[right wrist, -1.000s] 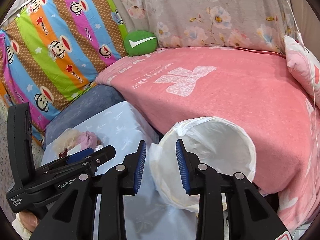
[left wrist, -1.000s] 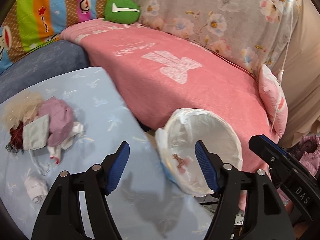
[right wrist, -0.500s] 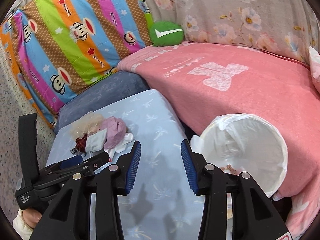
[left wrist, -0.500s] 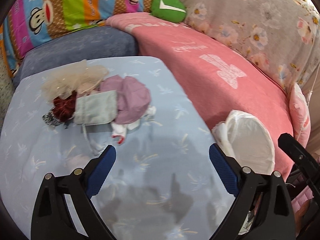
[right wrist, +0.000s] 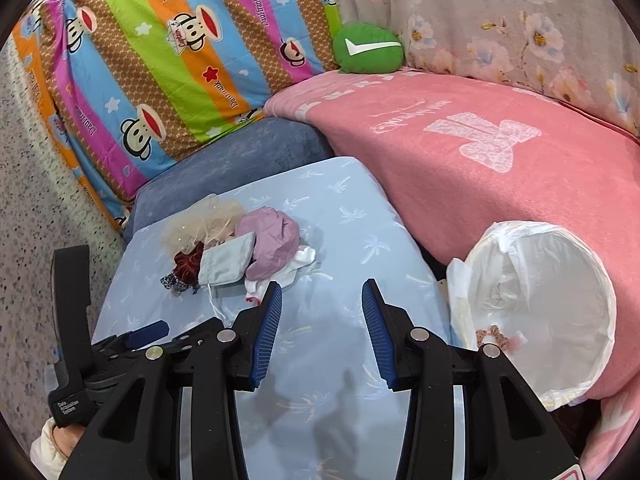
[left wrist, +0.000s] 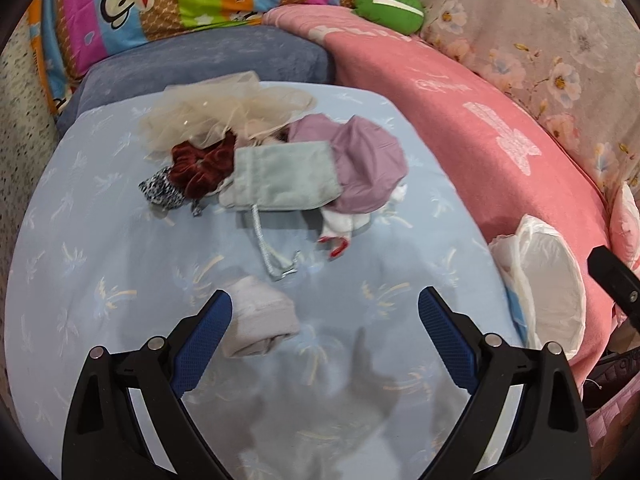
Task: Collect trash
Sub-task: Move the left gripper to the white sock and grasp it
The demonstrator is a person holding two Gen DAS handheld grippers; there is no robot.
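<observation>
The left gripper hangs spread wide and empty over the table's near edge, a pale wad just inside its left finger; the right gripper is parted and empty too. Shifting left to centre the wad before closing should grip it cleanly. Farther back lies the pile, the bin off the right edge.

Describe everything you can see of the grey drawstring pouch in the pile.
The grey drawstring pouch is a flat, soft, velvety-looking pale grey-green bag, lying slack on the light blue patterned cloth. It overlaps the dark red scrunchie on one side and the mauve fabric bundle on the other. A silvery cord trails from its edge toward the camera, ending in a loop. Neither gripper touches it; in the right wrist view it sits beyond the left finger.
</observation>
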